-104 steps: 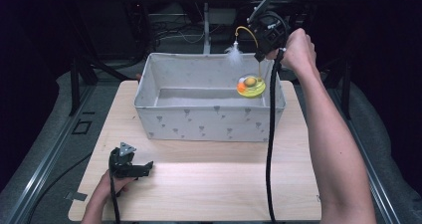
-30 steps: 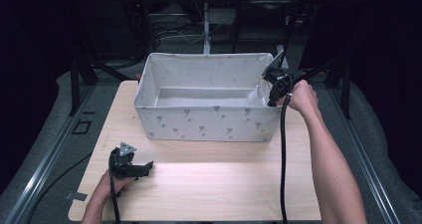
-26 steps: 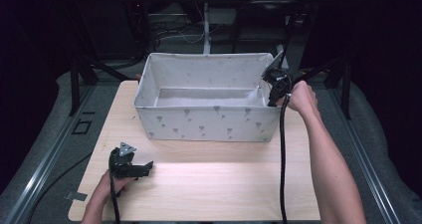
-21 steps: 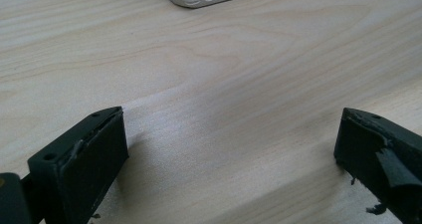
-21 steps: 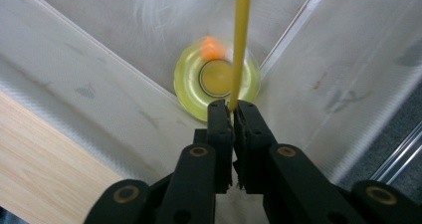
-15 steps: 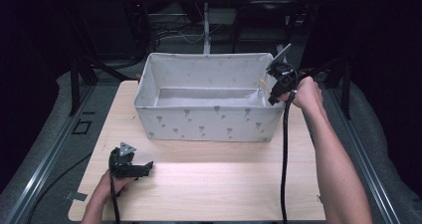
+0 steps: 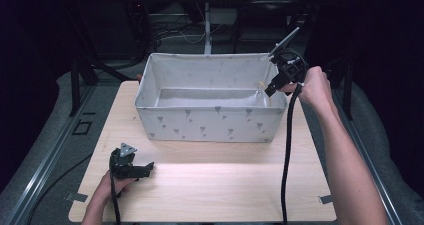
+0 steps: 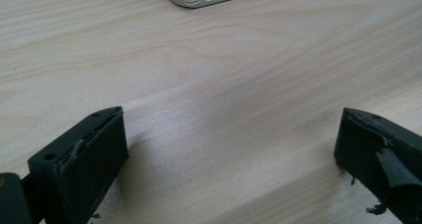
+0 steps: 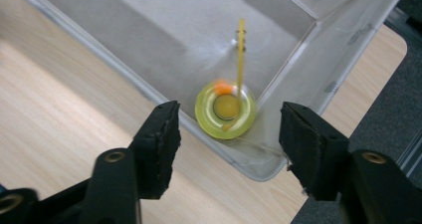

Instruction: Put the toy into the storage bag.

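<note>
Now, yellow ring toy (image 9: 226, 109) in bin (image 9: 149, 35) corner, below right claw (image 9: 226, 144), jaws just opening, empty.

Plenty of bare worktop (image 7: 225, 185) ahead of your left tool (image 8: 229, 149), nothing between it and the fabric bin (image 7: 210, 125). Under your right tool (image 9: 229, 134), the bin's corner walls crowd the yellow ring toy (image 9: 226, 109), so you'd come straight down.

right gripper (image 7: 272, 87) lifted from the bin (image 7: 210, 127), fingers just opening, empty.
</note>
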Tool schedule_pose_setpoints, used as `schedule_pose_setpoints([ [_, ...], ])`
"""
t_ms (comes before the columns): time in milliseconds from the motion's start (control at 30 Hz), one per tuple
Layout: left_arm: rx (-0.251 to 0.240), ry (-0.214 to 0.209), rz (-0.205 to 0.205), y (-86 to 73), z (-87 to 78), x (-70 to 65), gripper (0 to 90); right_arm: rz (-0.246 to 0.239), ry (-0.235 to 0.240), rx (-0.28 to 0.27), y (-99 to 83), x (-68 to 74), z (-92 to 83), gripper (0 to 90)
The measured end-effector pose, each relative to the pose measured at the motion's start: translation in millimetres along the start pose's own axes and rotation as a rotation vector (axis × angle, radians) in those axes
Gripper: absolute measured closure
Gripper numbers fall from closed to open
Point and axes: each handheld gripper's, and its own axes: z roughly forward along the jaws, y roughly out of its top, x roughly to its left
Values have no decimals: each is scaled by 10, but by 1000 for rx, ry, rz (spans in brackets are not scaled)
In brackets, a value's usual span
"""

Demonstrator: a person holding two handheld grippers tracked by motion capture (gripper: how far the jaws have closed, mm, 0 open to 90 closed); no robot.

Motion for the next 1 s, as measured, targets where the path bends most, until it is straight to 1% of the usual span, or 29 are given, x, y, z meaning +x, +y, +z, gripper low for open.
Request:
schedule_pose_setpoints([
  [67, 0, 0, 0, 0, 0, 0, 3, -15, 3, -16, 5, 78, -52, 357],
  [133, 0, 0, 0, 0, 0, 0, 3, -36, 2, -20, 4, 162, -85, 304],
  [233, 0, 0, 0, 0, 0, 0, 3, -71, 16, -31, -6, 290, -123, 221],
  [267, 0, 0, 0, 0, 0, 0, 3, -71, 16, -31, -6, 290, -123, 221],
  [300, 0, 0, 0, 0, 0, 0, 3, -93, 25, -35, -16, 379, -143, 188],
  [367, 0, 0, 0, 0, 0, -1, 3, -112, 36, -51, -33, 466, -158, 153],
  [400, 0, 0, 0, 0, 0, 0, 3, -125, 39, -55, -42, 507, -163, 150],
  [433, 0, 0, 0, 0, 0, 0, 3, -125, 39, -55, -42, 507, -163, 150],
  [467, -4, 4, -1, -2, 3, -2, 3, -147, 42, -60, -59, 589, -170, 142],
  [533, -4, 4, -1, -2, 3, -2, 3, -170, 46, -69, -79, 666, -168, 127],
  [667, -5, 4, -3, -2, 4, -4, 3, -211, 57, -74, -130, 815, -137, 83],
  [833, -6, 5, 1, -2, 4, -1, 3, -257, 68, -78, -209, 977, -56, 32],
  [933, -6, 5, 1, -2, 4, -2, 3, -277, 81, -84, -272, 1070, 16, 20],
  [1000, -5, 5, 1, -2, 4, -1, 3, -295, 81, -78, -311, 1130, 60, 10],
])
